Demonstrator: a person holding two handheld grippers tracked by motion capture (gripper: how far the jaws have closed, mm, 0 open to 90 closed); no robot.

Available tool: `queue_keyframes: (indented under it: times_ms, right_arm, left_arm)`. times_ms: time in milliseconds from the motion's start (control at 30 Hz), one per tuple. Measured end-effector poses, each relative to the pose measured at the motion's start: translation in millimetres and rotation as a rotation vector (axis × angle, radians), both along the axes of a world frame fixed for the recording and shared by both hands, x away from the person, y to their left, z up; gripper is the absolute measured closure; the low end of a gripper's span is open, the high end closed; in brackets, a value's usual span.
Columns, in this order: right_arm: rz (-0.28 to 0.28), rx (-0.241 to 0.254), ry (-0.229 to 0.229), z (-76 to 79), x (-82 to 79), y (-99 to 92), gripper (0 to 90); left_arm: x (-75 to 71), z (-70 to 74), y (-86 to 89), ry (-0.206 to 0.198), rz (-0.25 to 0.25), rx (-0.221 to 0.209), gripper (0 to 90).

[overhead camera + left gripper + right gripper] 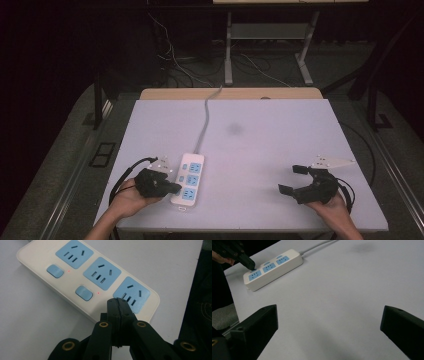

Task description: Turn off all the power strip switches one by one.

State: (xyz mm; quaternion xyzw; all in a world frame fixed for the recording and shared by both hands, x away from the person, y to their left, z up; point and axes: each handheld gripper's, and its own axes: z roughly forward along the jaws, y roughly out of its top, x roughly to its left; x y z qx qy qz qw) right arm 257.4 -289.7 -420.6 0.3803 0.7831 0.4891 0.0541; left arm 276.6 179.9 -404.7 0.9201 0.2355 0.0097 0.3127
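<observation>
A white power strip (188,179) with three blue sockets lies on the table's near left, its grey cord (205,120) running to the far edge. My left gripper (175,188) is shut, its tips resting over the strip's near end. In the left gripper view the joined jaws (117,302) cover the spot beside the nearest socket on the power strip (40,262); two blue switches (84,293) with small red lights show further along. My right gripper (292,179) stands open and holds nothing at the near right. The right gripper view (329,322) shows bare table between its jaws, with the power strip (287,263) far left.
The white table top (280,135) has a faint dark smudge (234,129) near its middle. Beyond the far edge are a wooden strip, desk legs (228,50) and loose cables on the floor. A dark drop lies past the table's near edge (200,302).
</observation>
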Motion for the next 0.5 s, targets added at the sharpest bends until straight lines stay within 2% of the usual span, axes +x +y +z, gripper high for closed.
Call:
queue_keyframes:
  times_ms: [67, 500]
  right_arm:
    - [0.000, 0.001, 0.000, 0.1, 0.0, 0.0, 1.2]
    - [0.004, 0.002, 0.000, 0.4, -0.7, -0.5, 1.2]
  left_arm:
    - [-0.2, -0.1, -1.6, 0.009, -0.013, 0.000, 89.1]
    - [0.7, -1.5, -2.4, 0.037, -0.007, -0.021, 89.3]
